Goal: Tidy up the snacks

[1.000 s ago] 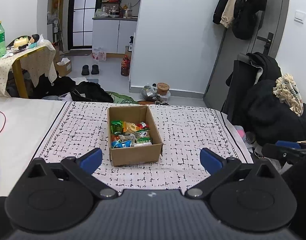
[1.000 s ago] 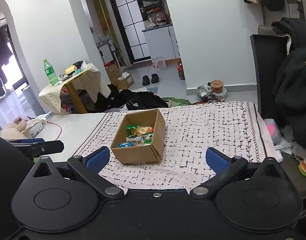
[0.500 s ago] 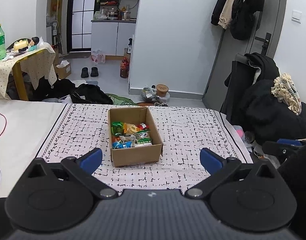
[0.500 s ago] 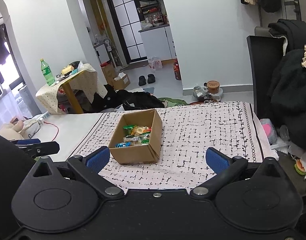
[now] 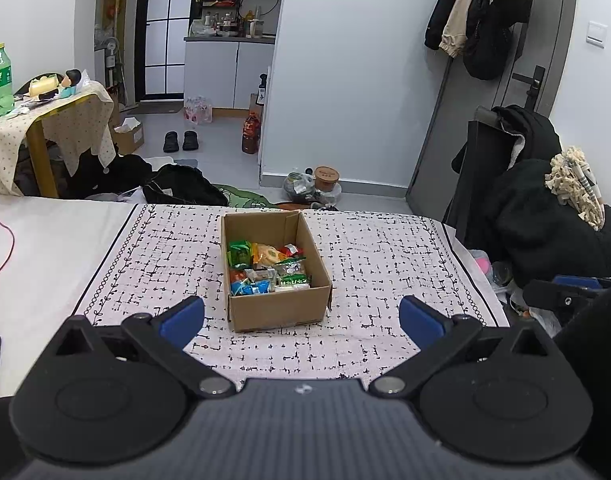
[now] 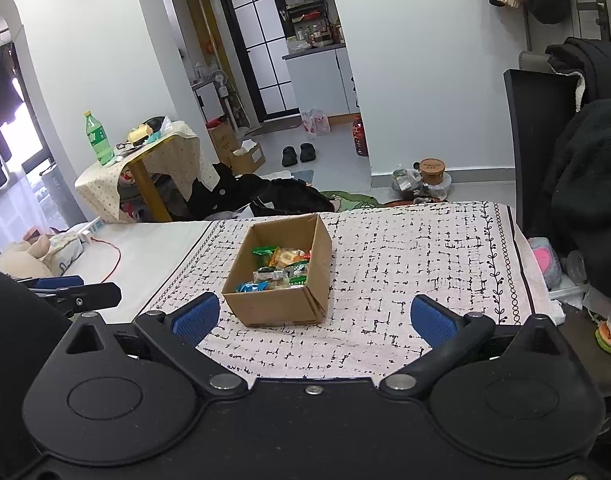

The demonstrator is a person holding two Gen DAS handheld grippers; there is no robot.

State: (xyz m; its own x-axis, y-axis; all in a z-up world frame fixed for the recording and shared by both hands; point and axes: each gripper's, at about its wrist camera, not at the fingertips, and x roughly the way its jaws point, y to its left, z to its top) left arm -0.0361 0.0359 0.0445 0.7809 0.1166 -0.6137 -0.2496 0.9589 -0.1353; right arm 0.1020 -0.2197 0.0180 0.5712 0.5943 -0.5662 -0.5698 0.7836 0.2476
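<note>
Left gripper (image 5: 301, 316): hovering at 6 o'clock of the cloth, fingers spread wide, gripping nothing.
Cardboard box (image 5: 279, 308): sitting mid-cloth at 12 o'clock from both grippers, open-topped, well short of either fingertip.
Snack packets (image 5: 265, 266): lying jumbled inside the box; probably light, crinkly and slippery, so pinching a sealed edge is likely working better than squeezing the middle.
Patterned cloth (image 5: 385, 264): lying flat under the box, soft and likely to drag.
Right gripper (image 6: 315, 318): holding back at 6 o'clock, fingers wide apart and empty, box at its 11 o'clock.
</note>
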